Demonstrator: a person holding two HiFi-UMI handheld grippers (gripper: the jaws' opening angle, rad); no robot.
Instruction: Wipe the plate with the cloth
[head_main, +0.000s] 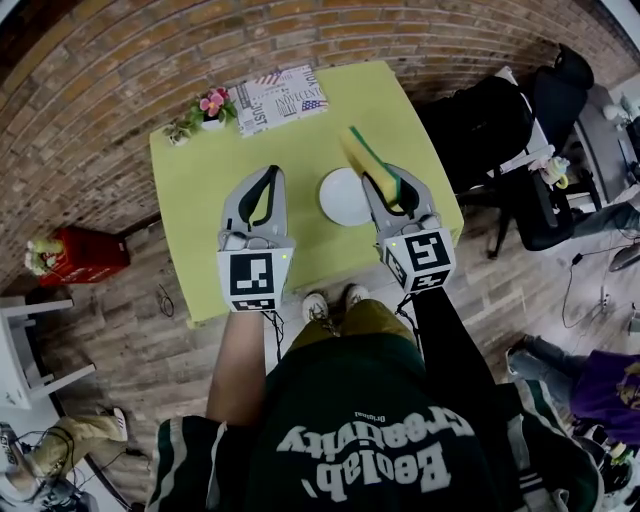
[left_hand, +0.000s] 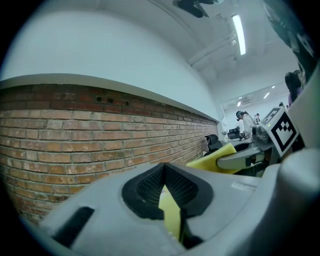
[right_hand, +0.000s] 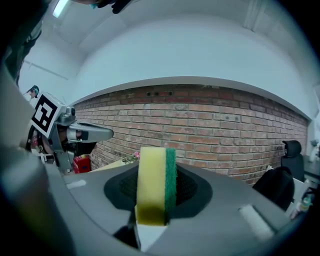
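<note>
Right gripper (right_hand: 156, 192): fingers pinching a yellow-and-green sponge (right_hand: 152, 182) upright, likely serving as the wiper. Left gripper (left_hand: 167, 192): fingers pressing together on nothing, hanging idle. Plate (head_main: 343, 197): lying at frame centre between both grippers, on the green worktop (head_main: 200, 170), apparently awaiting wiping.

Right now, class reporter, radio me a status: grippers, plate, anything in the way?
Left gripper shut, empty. Right gripper shut on yellow-green sponge, held in the air. White plate on green table, untouched. Nothing blocking.

left gripper (left_hand: 163, 169) jaws closed, facing a brick wall (left_hand: 95, 132); right gripper (left_hand: 227, 161) holds a yellow sponge (left_hand: 210, 158).
</note>
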